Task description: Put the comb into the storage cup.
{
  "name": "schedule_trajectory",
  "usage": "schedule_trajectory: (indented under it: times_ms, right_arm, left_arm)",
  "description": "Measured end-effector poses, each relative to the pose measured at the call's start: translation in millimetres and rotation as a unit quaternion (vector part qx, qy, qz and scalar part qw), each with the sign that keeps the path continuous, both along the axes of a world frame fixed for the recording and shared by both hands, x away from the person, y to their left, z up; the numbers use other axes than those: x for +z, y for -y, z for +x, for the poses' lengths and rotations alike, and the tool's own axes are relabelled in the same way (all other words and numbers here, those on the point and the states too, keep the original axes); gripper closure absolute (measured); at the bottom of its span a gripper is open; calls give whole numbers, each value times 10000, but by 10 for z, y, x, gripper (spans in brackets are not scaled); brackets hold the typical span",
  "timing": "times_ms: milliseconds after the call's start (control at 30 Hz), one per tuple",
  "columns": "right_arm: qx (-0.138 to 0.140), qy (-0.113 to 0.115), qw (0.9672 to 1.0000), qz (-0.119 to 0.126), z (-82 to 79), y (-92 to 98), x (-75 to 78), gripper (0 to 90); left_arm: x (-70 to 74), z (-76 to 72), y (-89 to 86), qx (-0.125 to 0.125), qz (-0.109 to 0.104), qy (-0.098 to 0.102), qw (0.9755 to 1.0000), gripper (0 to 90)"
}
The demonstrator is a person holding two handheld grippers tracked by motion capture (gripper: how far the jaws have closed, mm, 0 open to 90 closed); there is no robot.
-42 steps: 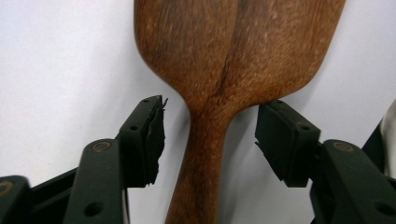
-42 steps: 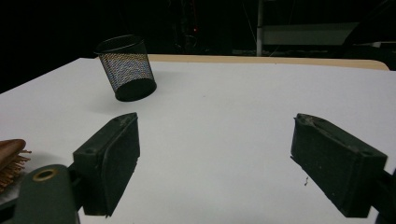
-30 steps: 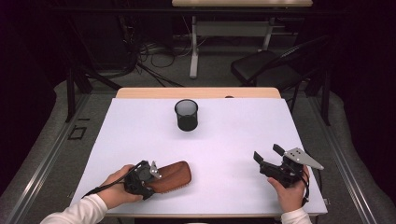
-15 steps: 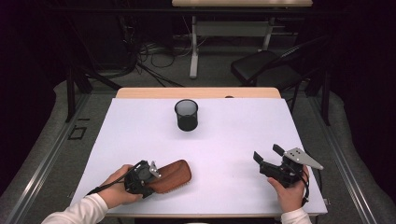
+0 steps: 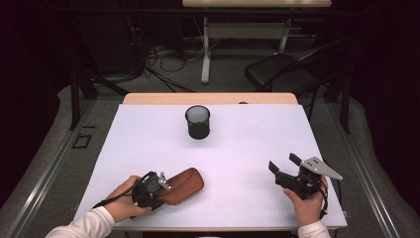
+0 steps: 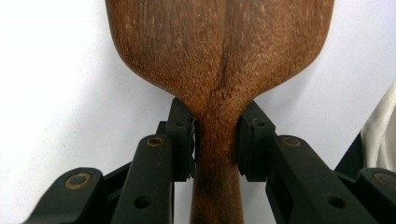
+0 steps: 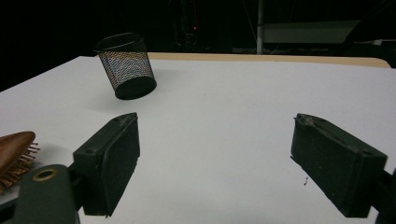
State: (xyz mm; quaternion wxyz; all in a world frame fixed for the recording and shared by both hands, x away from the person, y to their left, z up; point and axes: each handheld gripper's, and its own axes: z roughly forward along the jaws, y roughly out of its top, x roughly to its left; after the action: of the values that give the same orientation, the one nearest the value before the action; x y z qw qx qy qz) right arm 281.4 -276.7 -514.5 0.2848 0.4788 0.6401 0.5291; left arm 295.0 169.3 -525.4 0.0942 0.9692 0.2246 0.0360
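A brown wooden hairbrush [image 5: 184, 184] lies back up near the white table's front left. My left gripper [image 5: 159, 186] sits at its handle end. In the left gripper view its jaws have just been closing, and both pads [image 6: 183, 140] now press on the narrow neck of the hairbrush [image 6: 219, 51]. My right gripper [image 5: 282, 162] rests at the front right in a hand, open with nothing between its fingers. The right gripper view shows that gripper [image 7: 215, 158] over bare table, with the bristles of the hairbrush [image 7: 14, 154] at far left.
A black mesh cup [image 5: 197, 122] stands upright at the middle back of the white table [image 5: 247, 139]; it is the mesh cup [image 7: 126, 65] ahead and left of the right jaws. Beyond the far edge are a black chair [image 5: 282, 74] and floor cables.
The left gripper's jaws have drawn in slightly on the brush handle. Both hands, the brush and the cup stay where they were.
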Motion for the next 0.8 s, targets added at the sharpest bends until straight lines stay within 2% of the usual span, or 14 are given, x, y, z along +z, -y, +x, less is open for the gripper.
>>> schedule_trajectory:
  times_ms: [300,433,633,800]
  right_arm:
    - [-2,-16,10000,1,1,-1,-2,153]
    - [-9,-14,10000,1,1,0,-2,153]
    - [-7,-12,10000,-6,1,1,-2,153]
    - [-7,-16,10000,-11,3,3,-3,153]
  left_arm:
    - [24,-20,-17,66,-64,95,9999,714]
    - [77,-28,-31,131,-296,159,9993,716]
    - [86,-33,-64,195,-492,92,9986,719]
    - [93,-47,-88,232,-672,146,9974,720]
